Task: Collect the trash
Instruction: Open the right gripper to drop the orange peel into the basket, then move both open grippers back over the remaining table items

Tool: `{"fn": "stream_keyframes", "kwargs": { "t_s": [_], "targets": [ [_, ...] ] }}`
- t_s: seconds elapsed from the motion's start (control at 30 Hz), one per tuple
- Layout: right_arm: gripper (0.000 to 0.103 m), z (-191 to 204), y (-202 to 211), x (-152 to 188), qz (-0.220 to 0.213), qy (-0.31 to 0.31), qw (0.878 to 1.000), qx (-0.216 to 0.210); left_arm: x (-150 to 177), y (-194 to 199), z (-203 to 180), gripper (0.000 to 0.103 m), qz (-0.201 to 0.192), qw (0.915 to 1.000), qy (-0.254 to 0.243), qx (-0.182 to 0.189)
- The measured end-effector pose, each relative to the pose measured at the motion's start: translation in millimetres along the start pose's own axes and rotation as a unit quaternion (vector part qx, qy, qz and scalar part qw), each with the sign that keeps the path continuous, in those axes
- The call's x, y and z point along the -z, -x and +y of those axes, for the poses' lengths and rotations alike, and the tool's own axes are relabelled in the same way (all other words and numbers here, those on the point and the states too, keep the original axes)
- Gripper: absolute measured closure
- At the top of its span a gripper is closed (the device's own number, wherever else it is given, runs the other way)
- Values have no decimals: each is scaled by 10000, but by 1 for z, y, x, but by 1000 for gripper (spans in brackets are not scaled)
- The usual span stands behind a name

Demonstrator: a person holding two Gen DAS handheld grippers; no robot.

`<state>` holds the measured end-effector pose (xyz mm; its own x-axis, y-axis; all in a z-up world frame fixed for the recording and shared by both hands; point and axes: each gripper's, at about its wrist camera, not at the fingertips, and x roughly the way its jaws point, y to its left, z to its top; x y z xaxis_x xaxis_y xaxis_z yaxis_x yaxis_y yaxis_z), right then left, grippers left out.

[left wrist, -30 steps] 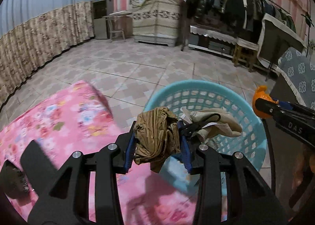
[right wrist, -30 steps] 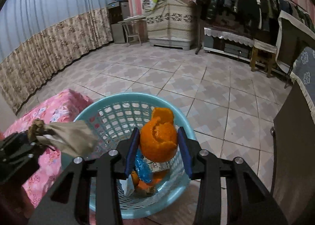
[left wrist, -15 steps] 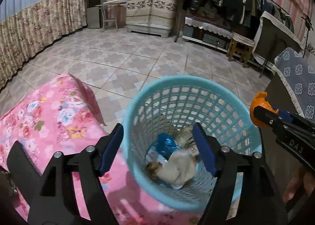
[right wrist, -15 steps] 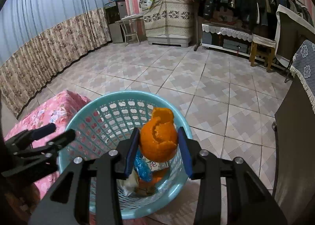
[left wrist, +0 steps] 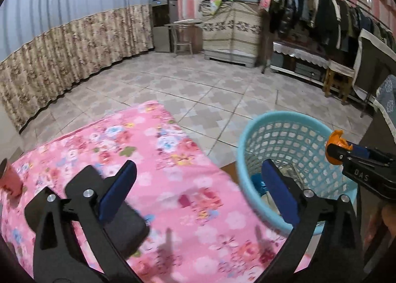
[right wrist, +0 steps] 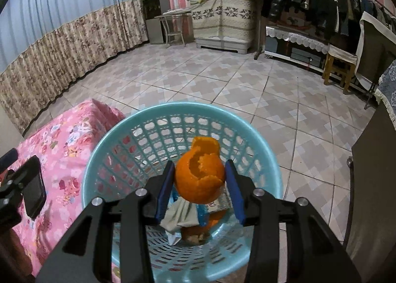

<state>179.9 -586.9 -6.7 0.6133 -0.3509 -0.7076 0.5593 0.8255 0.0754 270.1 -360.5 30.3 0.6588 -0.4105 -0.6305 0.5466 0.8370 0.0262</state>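
A light blue plastic basket (right wrist: pixel 116 144) stands on the tiled floor beside a bed with a pink floral cover (left wrist: pixel 153 149). Crumpled paper, a blue wrapper and orange peel (right wrist: pixel 183 218) lie in its bottom. My right gripper (right wrist: pixel 199 184) is shut on an orange peel (right wrist: pixel 198 179) and holds it above the basket's opening. My left gripper (left wrist: pixel 195 189) is open and empty, above the bed's edge to the left of the basket (left wrist: pixel 250 149). In the left wrist view the right gripper (left wrist: pixel 356 159) with the peel hangs over the basket's right rim.
A black phone (left wrist: pixel 126 228) lies on the pink cover under the left gripper. A red cup (left wrist: pixel 8 179) stands at the cover's far left. A dark cabinet (right wrist: pixel 371 184) is to the right of the basket. Clothes rack and furniture line the far wall.
My left gripper opened and dropped the brown crumpled paper into the basket, then swung left over the bed. My right gripper keeps holding the orange peel over the basket.
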Motion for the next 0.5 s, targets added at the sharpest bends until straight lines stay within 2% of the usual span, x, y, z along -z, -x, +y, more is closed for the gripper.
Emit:
{"fn": "stream_keyframes", "kwargs": {
  "t_s": [0.07, 0.1, 0.13, 0.2, 0.3, 0.4, 0.5],
  "targets": [
    [59, 3, -1, 0, -11, 5, 10000, 86, 3, 9, 10, 5, -100, 9998, 47, -136],
    [53, 3, 0, 0, -29, -3, 9999, 124, 5, 14, 15, 5, -131, 9998, 74, -159],
    [38, 3, 1, -1, -78, -44, 9998, 183, 6, 17, 19, 5, -142, 9997, 96, -178],
    [26, 3, 5, -2, -190, -135, 9993, 292, 9, 24, 29, 5, -177, 9994, 147, -254],
    [25, 4, 6, -4, -200, -173, 9988, 411, 14, 36, 48, 5, -231, 9987, 247, -392],
    [17, 13, 8, -4, -267, -91, 9982, 528, 20, 50, 69, 5, -276, 9976, 359, -518],
    [16, 26, 15, -5, -363, 26, 9982, 487, 31, 67, 105, 5, -314, 9953, 456, -797]
  ]
}}
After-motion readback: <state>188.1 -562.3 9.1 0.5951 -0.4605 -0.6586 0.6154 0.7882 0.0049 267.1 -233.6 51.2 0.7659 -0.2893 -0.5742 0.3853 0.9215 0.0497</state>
